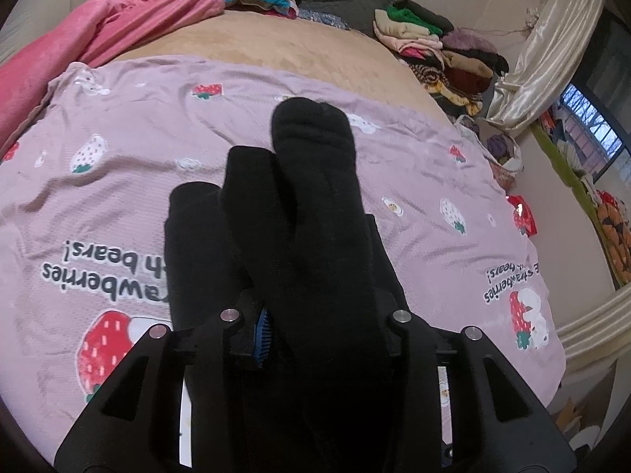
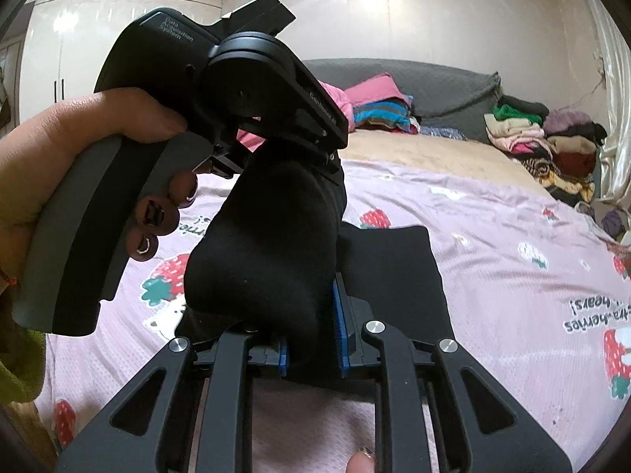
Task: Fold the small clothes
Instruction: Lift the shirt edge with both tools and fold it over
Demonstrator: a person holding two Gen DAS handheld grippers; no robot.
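Observation:
A black sock (image 1: 311, 213) is held up over the pink strawberry sheet (image 1: 118, 205). My left gripper (image 1: 319, 331) is shut on it, with the toe ends sticking forward past the fingers. In the right wrist view the same black sock (image 2: 268, 260) bulges between the blue pads (image 2: 340, 327) of my right gripper (image 2: 311, 335), which is shut on its other end. The left gripper's body (image 2: 221, 90) and the hand holding it fill the upper left of that view. More black fabric (image 2: 390, 272) lies on the sheet (image 2: 493, 268) just beyond.
A pink blanket (image 1: 118, 27) lies at the far left of the bed. Folded clothes stacks (image 1: 445, 51) sit at the far right by a curtain (image 1: 548, 35). A grey headboard (image 2: 426, 82) and white wardrobes (image 2: 98, 31) stand behind.

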